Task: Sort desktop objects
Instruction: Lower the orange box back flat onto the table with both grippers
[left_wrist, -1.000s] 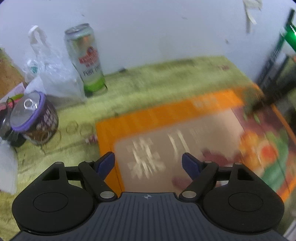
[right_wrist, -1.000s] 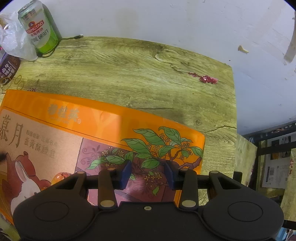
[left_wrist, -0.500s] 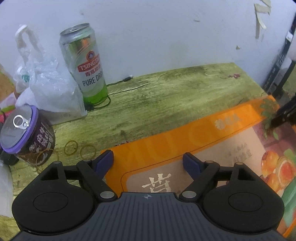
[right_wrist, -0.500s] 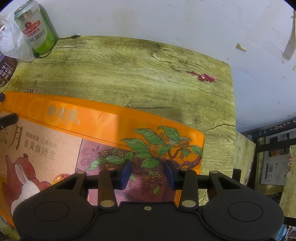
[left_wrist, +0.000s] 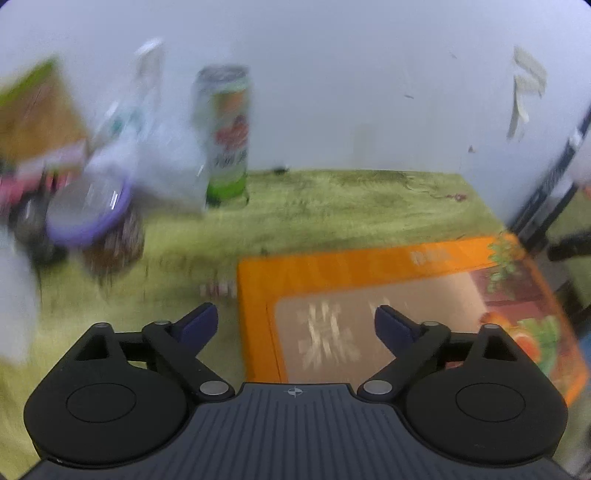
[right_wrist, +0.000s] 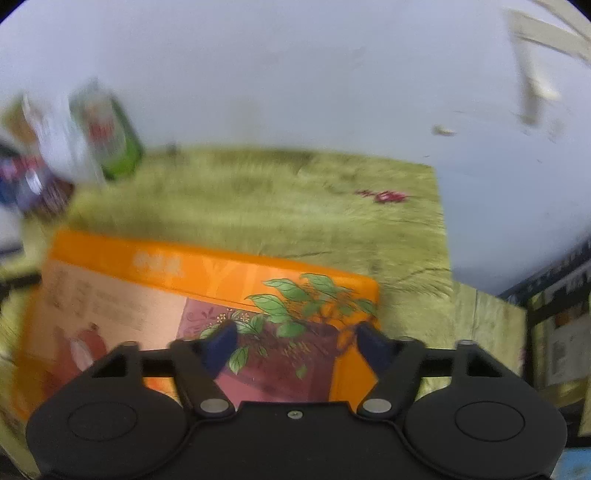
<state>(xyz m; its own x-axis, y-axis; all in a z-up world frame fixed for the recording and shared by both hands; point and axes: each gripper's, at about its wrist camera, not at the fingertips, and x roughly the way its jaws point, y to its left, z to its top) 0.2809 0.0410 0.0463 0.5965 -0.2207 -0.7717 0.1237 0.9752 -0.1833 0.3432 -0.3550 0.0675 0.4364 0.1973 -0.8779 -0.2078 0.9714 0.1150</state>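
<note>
Orange box flat on table, below parted right fingers, untouched.

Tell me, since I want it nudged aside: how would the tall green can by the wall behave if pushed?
The can stands upright, tall and narrow, so it probably tips easily. Once down, its round body would likely roll.

Flat orange cardboard gift box lies on green wood-grain table; tall green beer can stands behind-left, against the wall.
</note>
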